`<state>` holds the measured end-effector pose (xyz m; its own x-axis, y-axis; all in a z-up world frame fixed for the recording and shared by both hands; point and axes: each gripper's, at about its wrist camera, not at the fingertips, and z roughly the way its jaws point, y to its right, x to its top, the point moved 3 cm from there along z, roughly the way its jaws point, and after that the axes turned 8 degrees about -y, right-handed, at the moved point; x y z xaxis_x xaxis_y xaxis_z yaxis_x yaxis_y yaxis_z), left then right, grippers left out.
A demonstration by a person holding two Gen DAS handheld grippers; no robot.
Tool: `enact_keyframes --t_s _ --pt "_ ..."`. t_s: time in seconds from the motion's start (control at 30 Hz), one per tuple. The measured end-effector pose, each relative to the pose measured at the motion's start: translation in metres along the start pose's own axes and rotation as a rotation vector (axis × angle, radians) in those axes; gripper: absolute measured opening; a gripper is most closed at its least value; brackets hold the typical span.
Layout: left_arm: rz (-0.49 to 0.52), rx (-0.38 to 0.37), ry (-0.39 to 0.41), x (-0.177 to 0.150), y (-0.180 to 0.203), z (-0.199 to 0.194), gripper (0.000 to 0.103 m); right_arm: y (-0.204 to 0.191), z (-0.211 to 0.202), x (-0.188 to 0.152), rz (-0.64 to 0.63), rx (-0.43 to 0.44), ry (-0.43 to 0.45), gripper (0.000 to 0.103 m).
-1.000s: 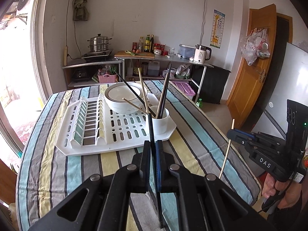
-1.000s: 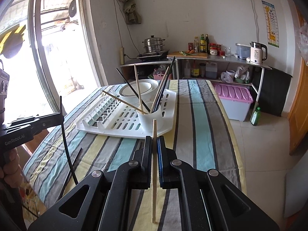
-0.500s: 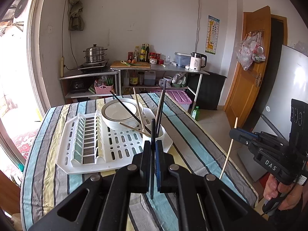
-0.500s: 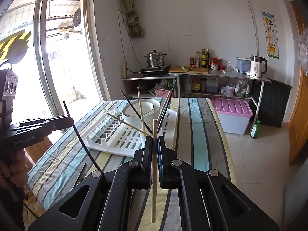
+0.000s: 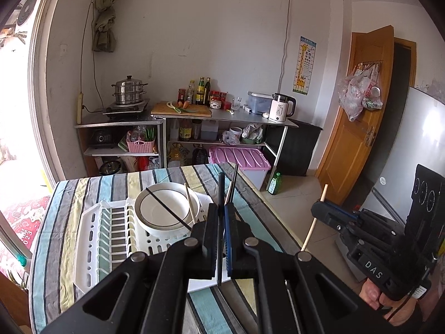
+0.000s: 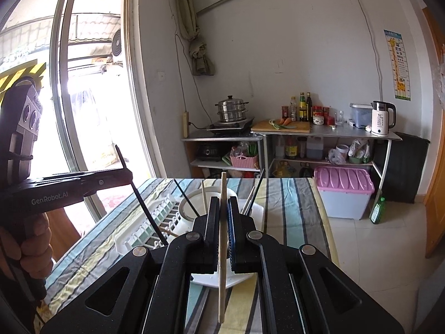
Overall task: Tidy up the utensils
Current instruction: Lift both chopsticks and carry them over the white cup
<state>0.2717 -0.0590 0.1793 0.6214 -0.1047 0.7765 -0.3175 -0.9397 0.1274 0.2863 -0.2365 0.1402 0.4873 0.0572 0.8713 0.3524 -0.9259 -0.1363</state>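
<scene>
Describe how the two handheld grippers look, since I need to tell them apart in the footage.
Both are matte black with round silver pivot bolts. The left gripper reads "GenRobot.AI" in pale letters along its side. The right gripper reads "DAS" and has a blue pad. The bare right hand grips its handle; no sleeve visible.

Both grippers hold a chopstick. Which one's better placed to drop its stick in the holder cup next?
Probably left. The left gripper holds its black chopstick over the drying rack; the right gripper, with its wooden chopstick, sits off the table edge.

My left gripper (image 5: 220,217) and right gripper (image 6: 221,217) are both raised, jaws clamped, each on a chopstick.
</scene>
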Motion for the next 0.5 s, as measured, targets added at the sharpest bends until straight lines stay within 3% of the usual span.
enact_keyframes --t_s 0.2,0.5 --pt "0.005 -0.005 0.030 0.028 -0.002 0.008 0.005 0.006 0.019 0.019 0.019 0.010 0.033 0.005" --pt "-0.003 -0.008 0.016 0.040 -0.012 0.040 0.005 0.008 0.055 0.030 0.023 0.029 0.044 0.005"
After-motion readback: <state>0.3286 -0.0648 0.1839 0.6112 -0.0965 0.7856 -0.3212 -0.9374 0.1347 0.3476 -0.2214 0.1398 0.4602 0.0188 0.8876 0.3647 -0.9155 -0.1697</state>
